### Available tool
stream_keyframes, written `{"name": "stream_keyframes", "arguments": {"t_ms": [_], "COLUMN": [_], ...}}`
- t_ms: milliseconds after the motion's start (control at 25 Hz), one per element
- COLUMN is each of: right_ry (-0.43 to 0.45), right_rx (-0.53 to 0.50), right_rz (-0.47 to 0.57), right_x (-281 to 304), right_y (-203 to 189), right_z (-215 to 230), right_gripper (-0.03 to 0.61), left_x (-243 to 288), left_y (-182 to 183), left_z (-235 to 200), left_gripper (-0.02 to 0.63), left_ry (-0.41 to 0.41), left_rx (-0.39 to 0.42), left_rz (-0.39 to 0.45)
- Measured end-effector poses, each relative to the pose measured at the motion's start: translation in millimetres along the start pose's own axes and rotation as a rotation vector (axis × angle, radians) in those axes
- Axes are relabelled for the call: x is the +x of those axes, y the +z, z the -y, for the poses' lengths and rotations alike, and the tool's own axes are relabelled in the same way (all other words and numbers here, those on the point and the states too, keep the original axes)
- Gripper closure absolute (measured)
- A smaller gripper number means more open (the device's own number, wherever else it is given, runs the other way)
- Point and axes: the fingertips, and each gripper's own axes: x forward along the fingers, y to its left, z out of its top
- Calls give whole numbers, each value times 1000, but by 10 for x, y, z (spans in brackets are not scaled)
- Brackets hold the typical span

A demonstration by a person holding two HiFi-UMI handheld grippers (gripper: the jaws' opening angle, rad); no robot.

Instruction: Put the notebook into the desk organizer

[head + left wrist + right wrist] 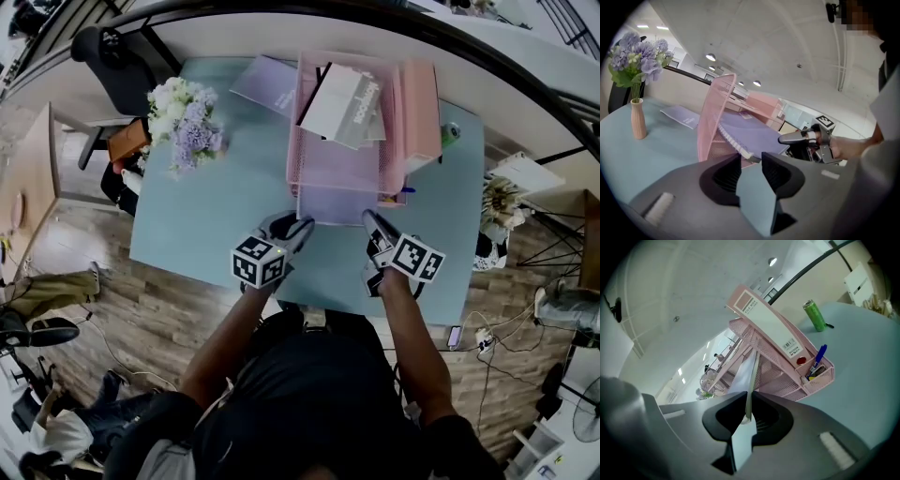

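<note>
We grip the purple notebook [337, 202] by its near edge with both claws. Our left claw [751, 158] is nearly closed on the spiral corner, and our right claw [747, 401] is pinched tight on the thin edge. The notebook's far end reaches into the pink desk organizer [309, 141] on the counter [216, 206].

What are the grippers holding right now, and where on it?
Both hold the purple spiral notebook: the right gripper pinches its thin near edge, and the left gripper seems to grip its spiral-bound corner.
</note>
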Motion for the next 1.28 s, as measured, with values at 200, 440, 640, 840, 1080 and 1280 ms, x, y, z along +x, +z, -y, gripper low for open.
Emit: {"name": "stream_keyframes", "arguments": {"t_ms": [200,440,640,840,1080,1280], "right_ry": [-11,-32,-56,-163,-237,-234], "right_rx": [29,43,59,-39,-100,-162], "right_rz": [-9,-12,17,29,110,165], "right_x": [94,208,293,268,22,-221], "right_y": [110,236,318,323,416,453], "right_z": [46,73,114,196,166,-58], "right_gripper": [546,545,543,461,403,404], "left_x": [-35,-108,-193,-370,-673,-950], "left_y": [56,83,83,136,277,384], "left_z": [-109,-132,-82,-74,-106,-97], "left_gripper": [453,453,453,453,453,453], "left_ry": [27,38,31,34,48,52], "left_rx": [5,18,25,45,74,101], "left_rz": [15,27,32,47,90,127]}}
